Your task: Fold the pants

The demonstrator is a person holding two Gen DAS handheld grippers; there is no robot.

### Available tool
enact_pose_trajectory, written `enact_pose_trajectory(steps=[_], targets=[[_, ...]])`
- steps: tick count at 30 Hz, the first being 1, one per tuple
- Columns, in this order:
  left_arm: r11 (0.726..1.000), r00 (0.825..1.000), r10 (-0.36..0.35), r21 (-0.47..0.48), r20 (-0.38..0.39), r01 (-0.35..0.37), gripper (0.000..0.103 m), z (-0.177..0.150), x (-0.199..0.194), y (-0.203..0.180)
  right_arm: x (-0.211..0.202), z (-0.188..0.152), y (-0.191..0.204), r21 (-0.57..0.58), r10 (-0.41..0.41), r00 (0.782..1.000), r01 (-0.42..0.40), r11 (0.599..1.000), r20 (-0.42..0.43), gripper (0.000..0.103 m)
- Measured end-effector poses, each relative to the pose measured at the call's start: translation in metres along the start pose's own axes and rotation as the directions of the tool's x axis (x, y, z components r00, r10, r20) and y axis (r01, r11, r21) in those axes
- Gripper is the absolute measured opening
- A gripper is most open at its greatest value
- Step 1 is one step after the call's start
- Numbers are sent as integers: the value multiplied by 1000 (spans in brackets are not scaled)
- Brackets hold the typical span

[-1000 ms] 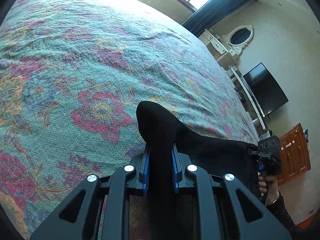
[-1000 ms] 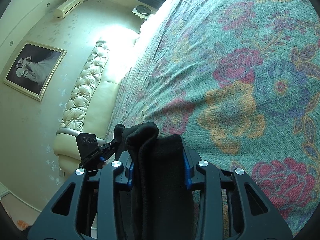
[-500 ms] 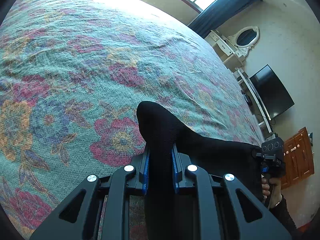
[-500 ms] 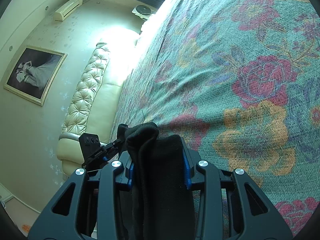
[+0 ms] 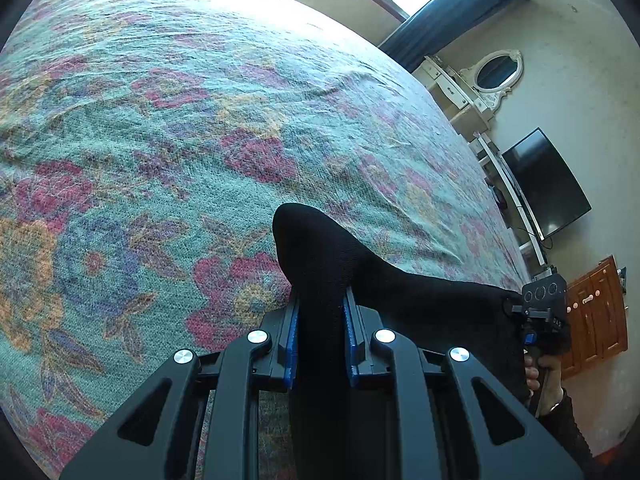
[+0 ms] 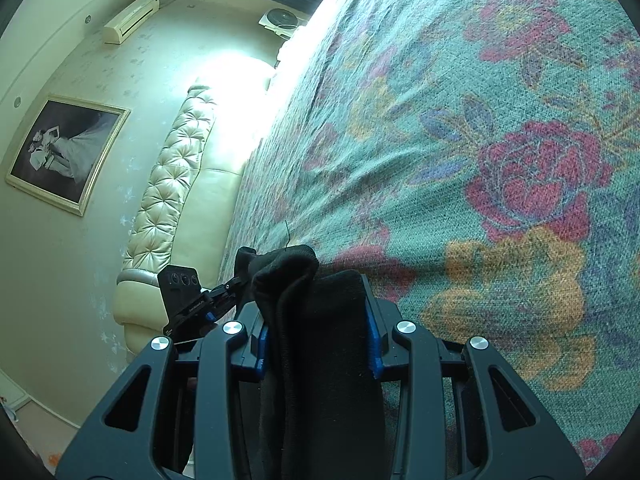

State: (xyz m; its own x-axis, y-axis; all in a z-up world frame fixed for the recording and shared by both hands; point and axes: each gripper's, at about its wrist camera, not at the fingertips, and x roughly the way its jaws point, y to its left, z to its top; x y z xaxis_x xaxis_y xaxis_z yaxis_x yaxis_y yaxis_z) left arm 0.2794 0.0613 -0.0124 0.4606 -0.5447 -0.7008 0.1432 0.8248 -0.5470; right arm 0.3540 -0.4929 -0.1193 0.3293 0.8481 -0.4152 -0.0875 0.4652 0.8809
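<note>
Pants (image 5: 320, 280) — black, stretched between both grippers above the floral bedspread (image 5: 160, 140).
Left gripper (image 5: 319, 344) and right gripper (image 6: 316, 344) each clamp bunched fabric — long axis running hand to hand.

The pants (image 5: 320, 264) are held up over the bed (image 5: 160, 140), clamped in the left gripper (image 5: 319, 344) and, at the other end, in the right gripper (image 6: 318, 344). Beyond the bed's far right edge a dresser (image 5: 460, 88) and a television (image 5: 548, 184) are seen; along its left edge a headboard (image 6: 172, 184) is set.
</note>
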Motion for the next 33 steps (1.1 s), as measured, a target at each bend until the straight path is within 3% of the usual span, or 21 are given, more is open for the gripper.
enact_pose_trajectory(steps=[26,29,33], targets=[[999,999,-35,-32,-23,34,21,5,6,14,4,6,-22,55,29,1000,-29,998,7,35],[998,999,-45,-34,-23,44,26,4,6,16,2,6,-25,61,38,999,-38,997,7,35],[1000,1000,-27,-14,-6,27,44,2,5,17,0,5,-28,63,46,999,-46,997,8,37]])
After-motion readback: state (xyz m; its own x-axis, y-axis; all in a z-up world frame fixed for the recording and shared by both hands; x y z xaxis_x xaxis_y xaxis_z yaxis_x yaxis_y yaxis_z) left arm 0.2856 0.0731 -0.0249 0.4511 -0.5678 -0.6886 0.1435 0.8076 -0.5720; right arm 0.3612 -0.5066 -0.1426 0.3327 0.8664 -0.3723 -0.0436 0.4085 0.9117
